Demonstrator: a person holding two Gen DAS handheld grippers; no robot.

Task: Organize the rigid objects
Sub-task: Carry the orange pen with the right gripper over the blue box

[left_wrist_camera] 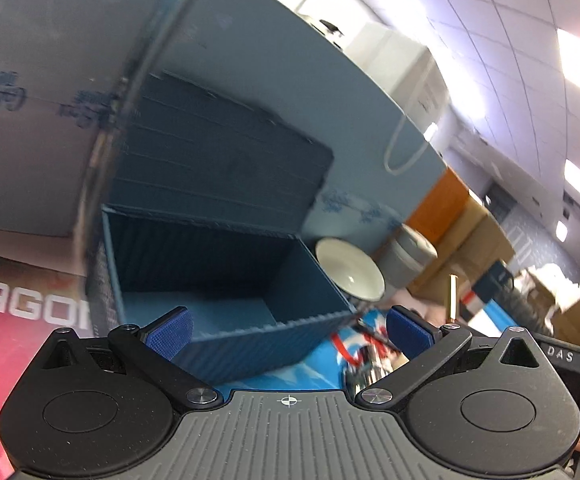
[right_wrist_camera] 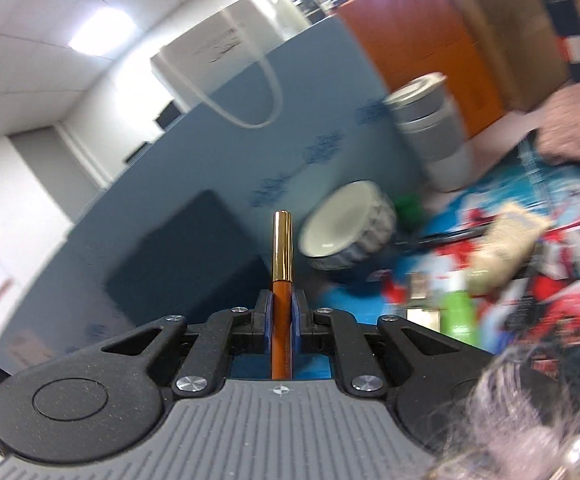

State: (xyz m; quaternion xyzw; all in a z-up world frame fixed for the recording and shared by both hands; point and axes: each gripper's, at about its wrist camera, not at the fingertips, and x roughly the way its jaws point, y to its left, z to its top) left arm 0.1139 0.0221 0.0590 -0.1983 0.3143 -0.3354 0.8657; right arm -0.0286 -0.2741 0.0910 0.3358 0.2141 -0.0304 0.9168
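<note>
Left wrist view
Left gripper: the left gripper has its jaws spread wide, with nothing between the blue pads.
Blue box: an open ribbed blue box sits straight ahead of the fingers, its near wall just beyond the left pad; its lid stands raised behind the cavity, which looks bare inside.
Bowl: a white bowl lies tipped on its side just past the box's right wall, ahead and right of the fingertips.
Canister: a grey canister stands beyond the bowl, further right.
Blue bag: a large blue paper bag with a white cord handle rises behind the box.
Mat: a printed blue, red and white mat shows under the right finger.
Red carton: a red carton with white letters lies to the left of the gripper.

Right wrist view
Right gripper: the right gripper has its jaws pressed together on an orange pen.
Pen: the orange pen stands along the fingers' line, its gold cap reaching out past the fingertips and its barrel pinched between the blue pads.
Bowl: the white bowl lies just right of the pen's cap, ahead of the gripper.
Canister: the grey canister stands further ahead and right.
Blue box: the dark box lid is ahead and left, blurred.
Clutter: small items on the mat to the right are too blurred to name.
</note>
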